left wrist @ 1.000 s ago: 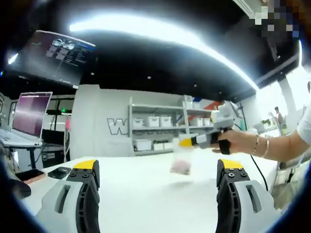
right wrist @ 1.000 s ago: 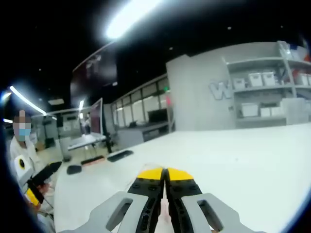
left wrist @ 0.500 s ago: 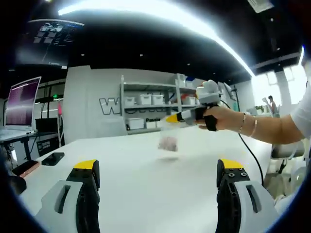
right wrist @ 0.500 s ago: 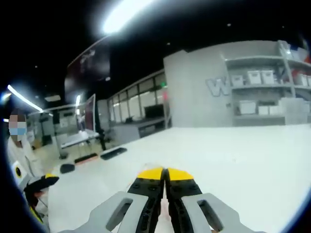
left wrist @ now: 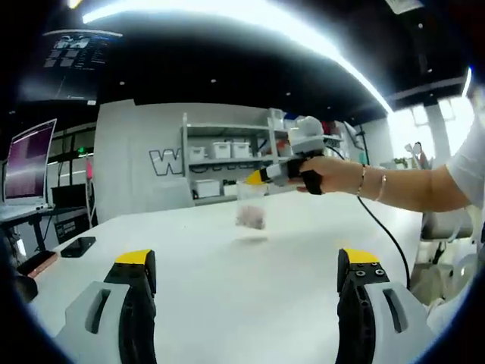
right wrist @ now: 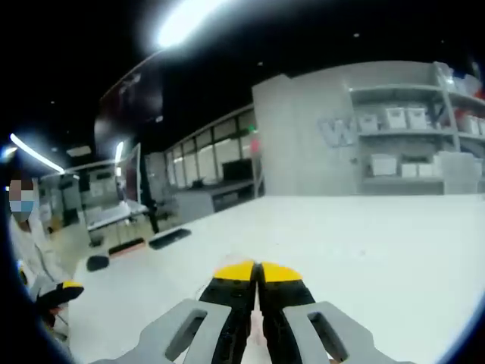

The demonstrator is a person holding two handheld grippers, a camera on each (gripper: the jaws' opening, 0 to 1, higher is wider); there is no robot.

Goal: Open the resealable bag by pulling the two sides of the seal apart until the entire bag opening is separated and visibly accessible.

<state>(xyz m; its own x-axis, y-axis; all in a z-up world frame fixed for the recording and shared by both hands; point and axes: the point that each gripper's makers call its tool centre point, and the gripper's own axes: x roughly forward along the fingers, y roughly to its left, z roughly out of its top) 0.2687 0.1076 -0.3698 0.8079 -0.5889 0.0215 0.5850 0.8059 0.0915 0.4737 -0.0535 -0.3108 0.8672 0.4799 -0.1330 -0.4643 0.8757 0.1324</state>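
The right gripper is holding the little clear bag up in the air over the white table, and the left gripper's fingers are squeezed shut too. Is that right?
Not quite. The left gripper is open, with its fingers wide apart and nothing between them, as the left gripper view shows. The rest holds: the right gripper is shut on the top of the clear bag, which hangs above the white table.
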